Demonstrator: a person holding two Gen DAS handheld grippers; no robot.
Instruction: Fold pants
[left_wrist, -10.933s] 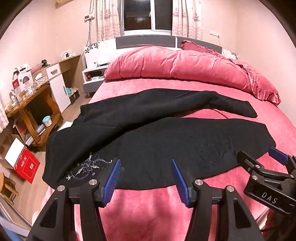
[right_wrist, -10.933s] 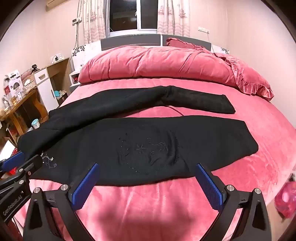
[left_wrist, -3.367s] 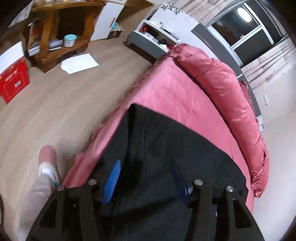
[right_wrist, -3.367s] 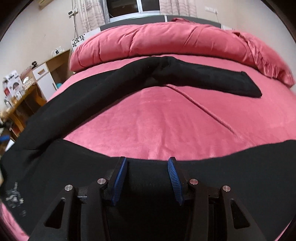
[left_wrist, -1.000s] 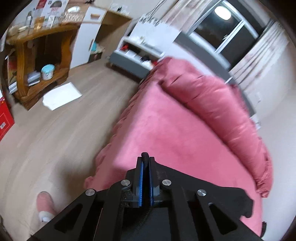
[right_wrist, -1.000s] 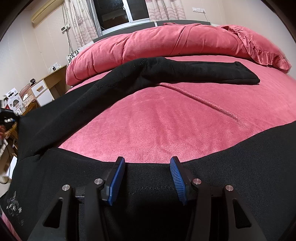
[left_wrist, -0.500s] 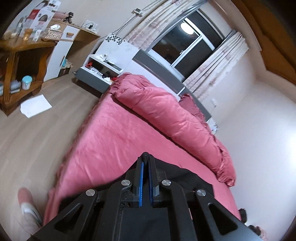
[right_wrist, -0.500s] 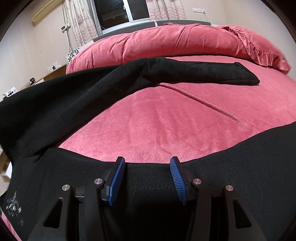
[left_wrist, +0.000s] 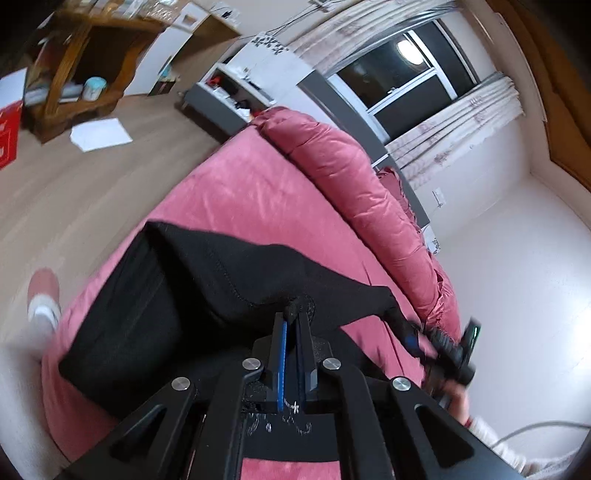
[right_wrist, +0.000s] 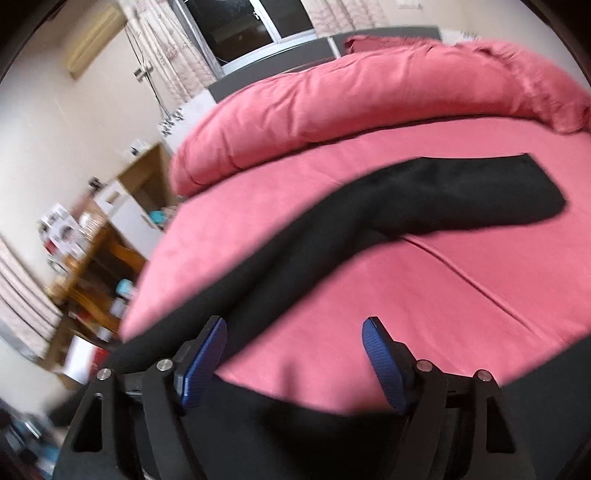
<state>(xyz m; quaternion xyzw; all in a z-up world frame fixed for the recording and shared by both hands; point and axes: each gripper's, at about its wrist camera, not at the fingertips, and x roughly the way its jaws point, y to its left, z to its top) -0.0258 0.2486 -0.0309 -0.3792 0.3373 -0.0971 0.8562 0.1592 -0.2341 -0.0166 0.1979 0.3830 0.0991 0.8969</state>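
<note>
Black pants (left_wrist: 192, 295) lie on the pink bed (left_wrist: 236, 184). My left gripper (left_wrist: 291, 317) is shut on a pinched bunch of their fabric, lifting a fold with white embroidery just under the jaws. Further right my right gripper (left_wrist: 410, 336) shows blurred, held by a hand. In the right wrist view the right gripper (right_wrist: 295, 350) is opening, its blue pads (right_wrist: 207, 350) wide apart and pressing on nothing. The near part of the pants (right_wrist: 295, 435) lies below it. The far leg (right_wrist: 443, 195) curves across the bed beyond.
A rolled pink duvet (right_wrist: 351, 96) lies along the headboard. Left of the bed stand a wooden desk (left_wrist: 85, 55) and a nightstand (left_wrist: 229, 96), with white paper (left_wrist: 99, 133) on the floor. A person's foot in a pink slipper (left_wrist: 44, 291) stands by the bed's edge.
The left gripper has carried its pinched fold across the bed towards the right gripper. The right gripper's jaws have widened, and it has risen and swung left off the near pants edge.
</note>
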